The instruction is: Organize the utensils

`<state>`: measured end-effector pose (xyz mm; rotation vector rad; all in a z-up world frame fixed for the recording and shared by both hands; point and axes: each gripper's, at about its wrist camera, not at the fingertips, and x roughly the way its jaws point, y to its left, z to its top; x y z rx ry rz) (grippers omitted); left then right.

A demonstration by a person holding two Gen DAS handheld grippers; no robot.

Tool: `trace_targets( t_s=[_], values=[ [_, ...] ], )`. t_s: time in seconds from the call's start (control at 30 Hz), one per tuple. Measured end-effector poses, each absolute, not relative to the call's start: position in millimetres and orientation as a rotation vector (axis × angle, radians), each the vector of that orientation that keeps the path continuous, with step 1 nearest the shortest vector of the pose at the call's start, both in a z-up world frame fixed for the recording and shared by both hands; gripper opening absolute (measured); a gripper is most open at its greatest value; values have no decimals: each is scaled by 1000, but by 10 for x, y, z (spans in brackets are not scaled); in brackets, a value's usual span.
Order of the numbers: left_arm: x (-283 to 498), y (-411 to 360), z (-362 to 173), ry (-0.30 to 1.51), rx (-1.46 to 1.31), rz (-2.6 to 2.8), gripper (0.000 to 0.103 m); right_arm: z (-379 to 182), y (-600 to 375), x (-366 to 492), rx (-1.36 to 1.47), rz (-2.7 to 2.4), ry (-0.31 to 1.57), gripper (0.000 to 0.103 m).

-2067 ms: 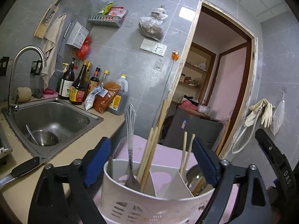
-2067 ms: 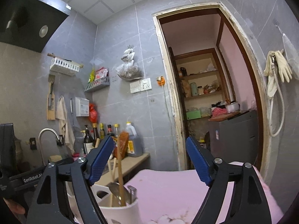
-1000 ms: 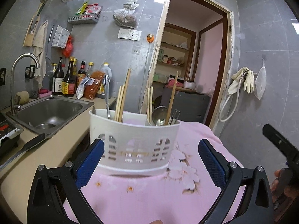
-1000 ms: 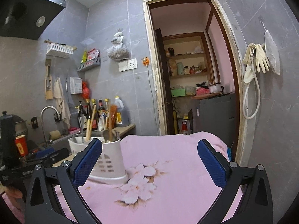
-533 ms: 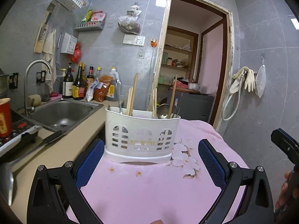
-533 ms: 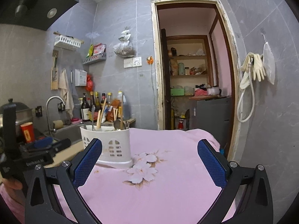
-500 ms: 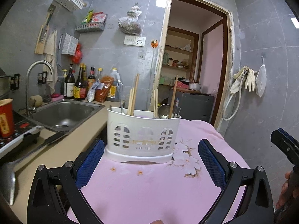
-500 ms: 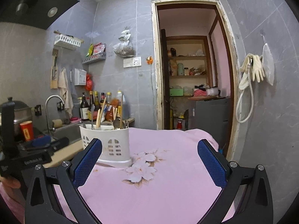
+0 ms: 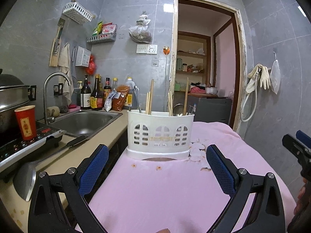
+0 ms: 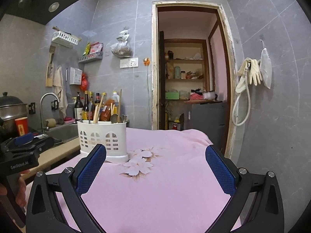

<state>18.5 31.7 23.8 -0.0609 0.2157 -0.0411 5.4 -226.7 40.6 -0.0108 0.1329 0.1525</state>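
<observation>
Pink cloth (image 9: 167, 192): covers the table, with a printed flower (image 10: 139, 164) just beside the caddy's base.
Sink (image 9: 81, 121): steel, set in the counter left of the table, faucet (image 9: 52, 93) at its far edge.
Utensil caddy (image 9: 160, 135): white plastic with arched cut-outs, standing upright on the cloth near the table's left edge, centred beyond the left gripper.
Caddy contents: wooden chopsticks (image 9: 149, 99) and a metal ladle (image 9: 178, 109) stand upright in it; compartments hidden by the wall.
Bottles (image 9: 96, 97): sauces grouped behind the sink.
Red cup (image 9: 26, 122): on the cooktop.
Knife (image 9: 44, 159): flat on the counter.
Left gripper (image 9: 156, 167): jaws wide, empty.
Right gripper (image 10: 155, 166): jaws wide, empty, caddy off to its left.
</observation>
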Motion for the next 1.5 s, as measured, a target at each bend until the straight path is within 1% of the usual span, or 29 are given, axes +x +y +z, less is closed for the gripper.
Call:
trace_targets(
  t_s=[0.37, 1.5],
  values=[
    [82, 299, -1, 173, -64, 46, 99, 267, -2195, -36, -66, 47, 113, 103],
    [33, 329, -37, 152, -53, 87, 99, 184, -2190, -23, -88, 24, 116, 103]
  ],
)
